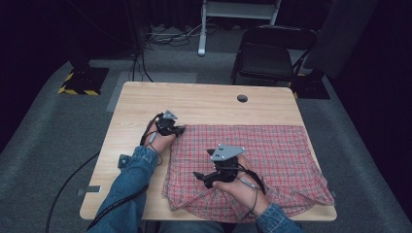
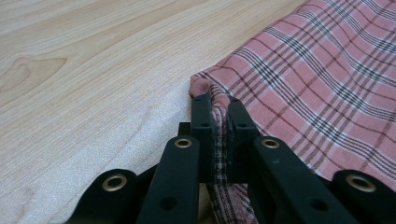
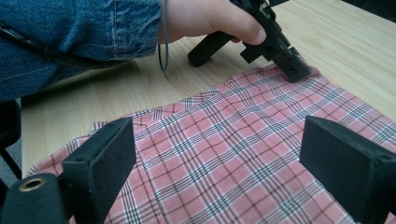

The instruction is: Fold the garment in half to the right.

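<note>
- The shirt (image 1: 252,155) is made of thin woven cloth, matt, checked in red, white and dark thread.
- The tabletop (image 1: 194,102) is finished in pale wood grain, smooth, with a faint sheen.
- The jaws are formed of matt black plastic, set with brass-coloured rivets.
- A sleeve (image 3: 70,28) is cut from blue denim.

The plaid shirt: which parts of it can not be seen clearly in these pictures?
- High view: the right tool and hand cover part of the plaid shirt; collar and buttons cannot be made out.
- Left gripper view: the shut left tool hides the pinched fabric; the shirt runs past the frame edge.
- Right gripper view: the open jaws and the bottom edge cut off the near cloth.
</note>
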`<state>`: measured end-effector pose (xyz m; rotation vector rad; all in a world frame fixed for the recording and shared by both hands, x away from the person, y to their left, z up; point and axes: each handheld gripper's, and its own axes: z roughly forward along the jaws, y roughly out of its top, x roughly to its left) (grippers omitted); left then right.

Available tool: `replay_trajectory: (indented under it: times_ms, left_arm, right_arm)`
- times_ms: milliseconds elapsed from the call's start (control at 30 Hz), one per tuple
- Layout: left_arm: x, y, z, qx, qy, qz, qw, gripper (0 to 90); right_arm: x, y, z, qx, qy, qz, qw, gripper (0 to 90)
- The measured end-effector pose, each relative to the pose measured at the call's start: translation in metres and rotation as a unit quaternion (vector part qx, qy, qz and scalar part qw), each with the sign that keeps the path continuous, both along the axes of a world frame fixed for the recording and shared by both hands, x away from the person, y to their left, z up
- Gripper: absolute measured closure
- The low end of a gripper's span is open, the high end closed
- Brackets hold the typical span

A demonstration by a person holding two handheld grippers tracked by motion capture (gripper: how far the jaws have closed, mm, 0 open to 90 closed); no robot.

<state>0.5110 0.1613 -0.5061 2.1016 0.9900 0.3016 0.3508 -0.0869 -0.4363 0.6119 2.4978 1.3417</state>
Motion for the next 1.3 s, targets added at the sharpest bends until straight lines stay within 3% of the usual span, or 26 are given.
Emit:
replay_trajectory:
  times_ms: [200, 367, 533, 933, 1300]
  left_arm:
    - [-0.001, -0.001, 0.0, 0.004, -0.003, 0.0, 1.0, 84.4]
    - [-0.001, -0.001, 0.0, 0.004, -0.004, 0.0, 1.0, 84.4]
    - [-0.001, -0.001, 0.0, 0.004, -0.003, -0.001, 1.0, 84.4]
    - [-0.001, -0.001, 0.0, 0.004, -0.003, 0.0, 1.0, 84.3]
    - [-0.001, -0.001, 0.0, 0.003, -0.002, 0.0, 1.0, 84.2]
  right_arm:
    - [0.0, 0.008, -0.009, 0.004, 0.001, -0.008, 1.0, 10.9]
    - [0.0, 0.012, -0.018, 0.023, 0.025, -0.037, 0.9987, 13.0]
    - [-0.001, 0.019, -0.027, 0.02, 0.041, -0.04, 0.9982, 12.9]
    - [-0.016, 0.044, -0.043, 0.011, 0.055, -0.018, 0.9983, 13.3]
    - [-0.03, 0.069, -0.052, -0.009, 0.072, 0.016, 0.9973, 20.9]
